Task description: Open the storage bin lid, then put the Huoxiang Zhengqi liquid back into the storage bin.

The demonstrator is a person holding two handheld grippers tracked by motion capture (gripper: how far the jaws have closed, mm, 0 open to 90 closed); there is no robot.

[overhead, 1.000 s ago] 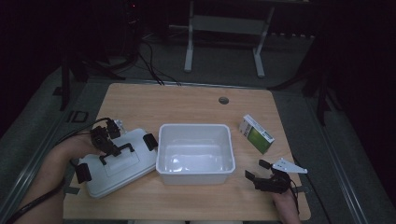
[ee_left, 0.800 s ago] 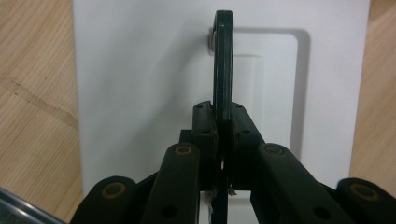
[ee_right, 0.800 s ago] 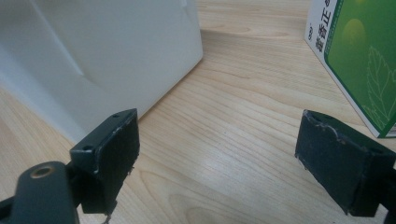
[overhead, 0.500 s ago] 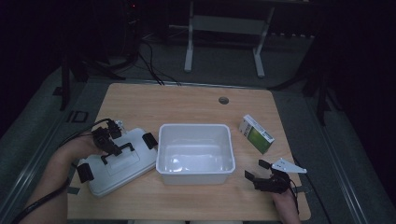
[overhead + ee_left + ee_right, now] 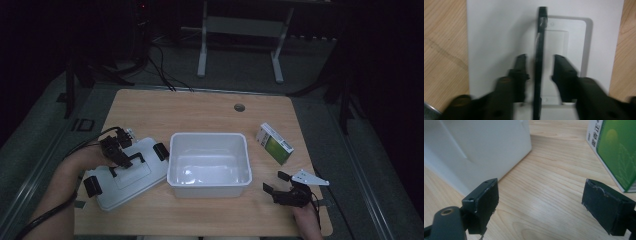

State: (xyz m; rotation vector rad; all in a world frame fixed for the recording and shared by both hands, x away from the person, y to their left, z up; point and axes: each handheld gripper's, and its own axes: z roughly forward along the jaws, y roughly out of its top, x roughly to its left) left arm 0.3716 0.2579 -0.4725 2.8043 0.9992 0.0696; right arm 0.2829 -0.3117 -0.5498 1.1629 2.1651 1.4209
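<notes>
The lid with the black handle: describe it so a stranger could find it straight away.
On the wooden table, look left of the open white tub in the middle. The lid lies flat there, white, turned at a slant, with the left tongs over it. A thin black handle along its middle and black clips at its ends set it apart from the green box on the far side.
</notes>
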